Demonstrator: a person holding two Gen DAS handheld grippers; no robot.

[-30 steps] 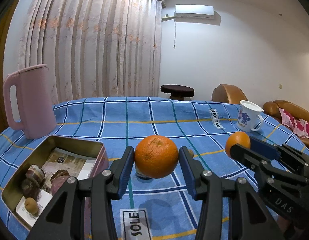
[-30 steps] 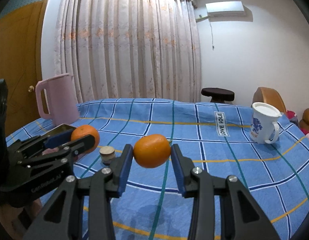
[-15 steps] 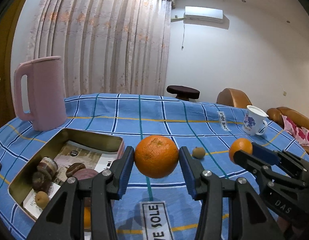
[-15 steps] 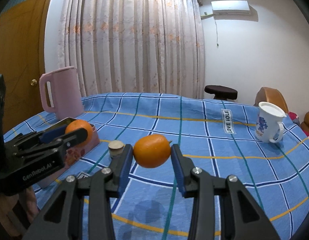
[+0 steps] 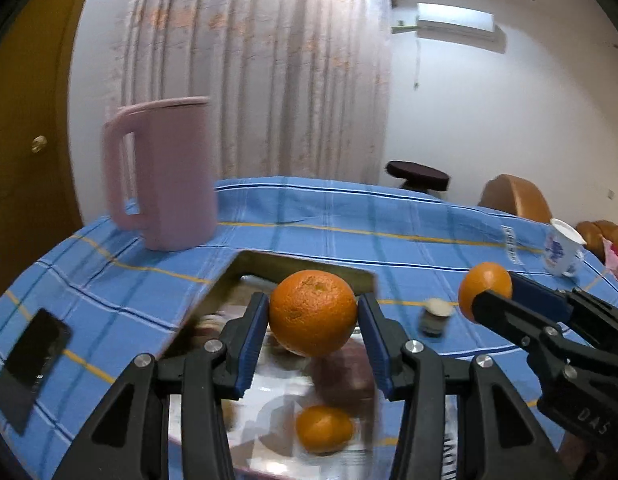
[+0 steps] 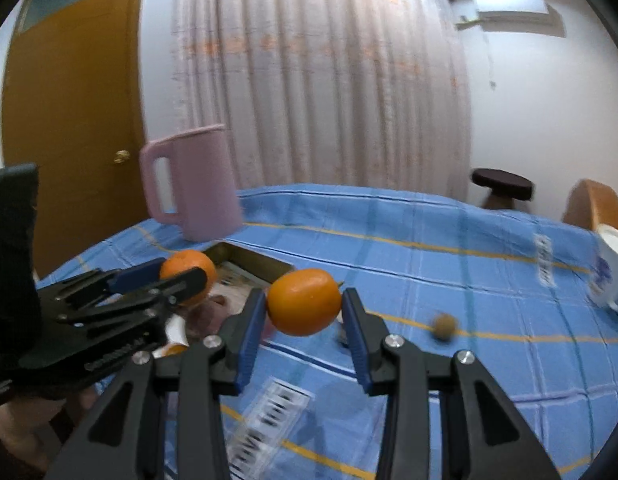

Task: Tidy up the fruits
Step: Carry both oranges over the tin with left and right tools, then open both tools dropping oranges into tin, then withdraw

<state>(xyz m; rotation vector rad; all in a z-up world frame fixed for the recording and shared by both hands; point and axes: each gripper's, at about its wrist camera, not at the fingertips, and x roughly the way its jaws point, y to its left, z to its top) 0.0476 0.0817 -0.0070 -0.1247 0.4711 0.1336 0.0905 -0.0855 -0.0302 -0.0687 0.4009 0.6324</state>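
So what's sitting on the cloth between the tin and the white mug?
Just a small round brownish item, probably a small fruit, on the blue cloth between the tin and the white mug; right wrist view.

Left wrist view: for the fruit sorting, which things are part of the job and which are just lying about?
Part of the job:
- big orange in the left tool
- smaller orange in the right tool
- metal tin
- orange in the tin

Lying about:
- pink jug
- phone
- white mug
- small jar
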